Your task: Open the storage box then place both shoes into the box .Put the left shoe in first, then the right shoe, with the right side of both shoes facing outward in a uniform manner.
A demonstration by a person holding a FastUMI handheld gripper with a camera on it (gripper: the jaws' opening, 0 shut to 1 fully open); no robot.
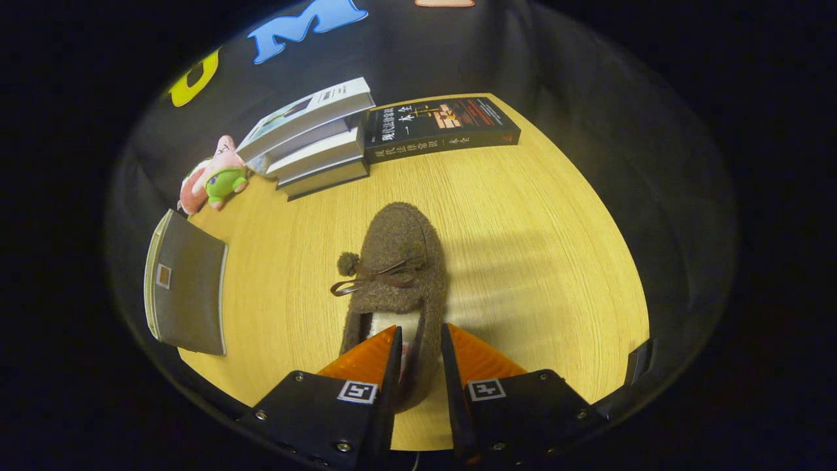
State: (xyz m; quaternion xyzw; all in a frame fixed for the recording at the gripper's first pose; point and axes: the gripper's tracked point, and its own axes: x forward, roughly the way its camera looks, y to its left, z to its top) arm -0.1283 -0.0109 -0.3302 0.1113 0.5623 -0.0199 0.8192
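The gripper (418, 340) is closing its jaws narrowly on the heel wall of a brown fuzzy slipper (395, 261), one finger inside the opening and one outside, both pressing on it. The slipper is lying on the wooden surface (536, 248), toe pointing away, bow and pompom on top. Beyond it, a stack of books (314, 140) is sitting beside a dark book (441, 127) and a plush toy (216, 180). A grey storage box (186, 288) is resting well off to the slipper's side.
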